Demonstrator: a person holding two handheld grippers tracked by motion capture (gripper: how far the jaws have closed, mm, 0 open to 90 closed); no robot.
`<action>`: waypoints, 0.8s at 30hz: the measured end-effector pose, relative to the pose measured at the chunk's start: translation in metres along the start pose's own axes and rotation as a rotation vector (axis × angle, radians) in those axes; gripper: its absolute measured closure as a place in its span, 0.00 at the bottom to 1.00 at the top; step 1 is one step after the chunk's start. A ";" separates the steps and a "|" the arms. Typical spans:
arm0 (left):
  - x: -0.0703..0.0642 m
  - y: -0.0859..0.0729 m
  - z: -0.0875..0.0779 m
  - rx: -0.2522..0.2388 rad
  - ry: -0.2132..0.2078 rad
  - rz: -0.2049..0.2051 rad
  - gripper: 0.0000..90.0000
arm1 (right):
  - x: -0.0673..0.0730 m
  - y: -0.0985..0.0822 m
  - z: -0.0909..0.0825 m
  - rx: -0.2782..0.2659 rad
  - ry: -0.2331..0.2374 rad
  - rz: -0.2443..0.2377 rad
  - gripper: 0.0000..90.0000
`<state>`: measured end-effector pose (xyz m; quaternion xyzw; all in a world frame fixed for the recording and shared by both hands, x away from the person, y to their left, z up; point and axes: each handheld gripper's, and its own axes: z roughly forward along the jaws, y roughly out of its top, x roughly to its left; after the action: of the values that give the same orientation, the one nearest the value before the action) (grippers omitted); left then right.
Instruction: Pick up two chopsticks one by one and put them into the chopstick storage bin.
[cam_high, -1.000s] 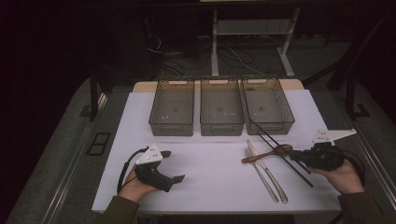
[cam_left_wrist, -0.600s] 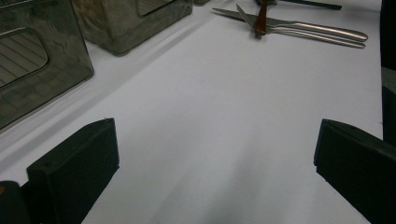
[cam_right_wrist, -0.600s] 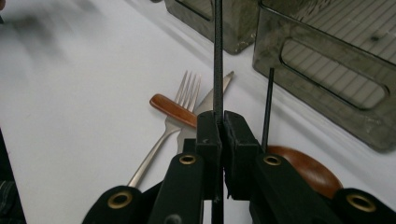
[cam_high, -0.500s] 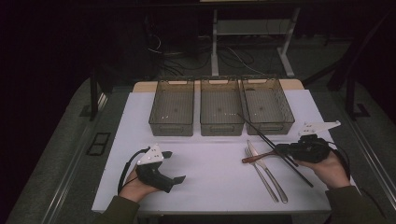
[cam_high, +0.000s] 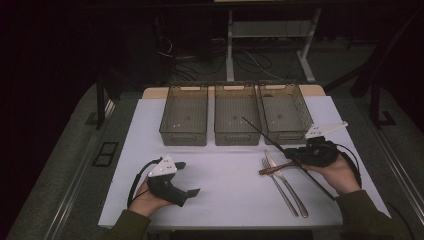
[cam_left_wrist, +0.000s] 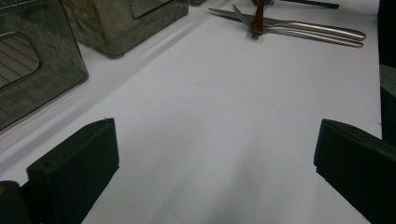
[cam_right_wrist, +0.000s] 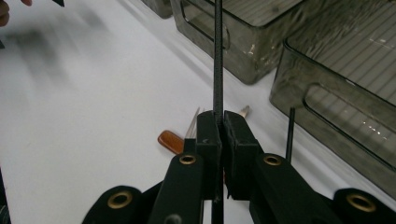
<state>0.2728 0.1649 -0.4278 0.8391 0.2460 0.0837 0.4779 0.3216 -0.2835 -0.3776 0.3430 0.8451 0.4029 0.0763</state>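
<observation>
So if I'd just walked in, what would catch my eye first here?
Probably the right hand-held gripper, clamped on a thin black chopstick that slants up toward the three see-through bins in a row at the far side of the white table. Next, the fork and knife lying side by side near the front right, and the left hand-held gripper resting open at the front left.

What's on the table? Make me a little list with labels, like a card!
Right gripper: shut on a black chopstick, lifted off the table
Left gripper: open, holding nothing
Bins: three clear bins in a row at the back, nothing big inside
Cutlery: fork and knife side by side
Brown-handled piece: lying across them
Second black chopstick: on the table by the right hand
Table cover: white
</observation>
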 end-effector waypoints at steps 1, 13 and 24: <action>0.000 0.000 0.000 0.000 0.000 0.000 0.00 | 0.001 0.003 0.002 0.004 0.001 -0.001 0.94; -0.001 0.000 0.001 0.002 -0.005 0.009 0.00 | 0.005 0.030 0.024 0.014 0.001 -0.023 0.94; -0.001 0.000 0.000 0.001 0.002 0.007 0.00 | 0.014 0.060 0.051 0.050 0.009 -0.048 0.94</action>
<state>0.2722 0.1641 -0.4275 0.8401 0.2436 0.0863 0.4769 0.3628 -0.2166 -0.3651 0.3227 0.8633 0.3811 0.0736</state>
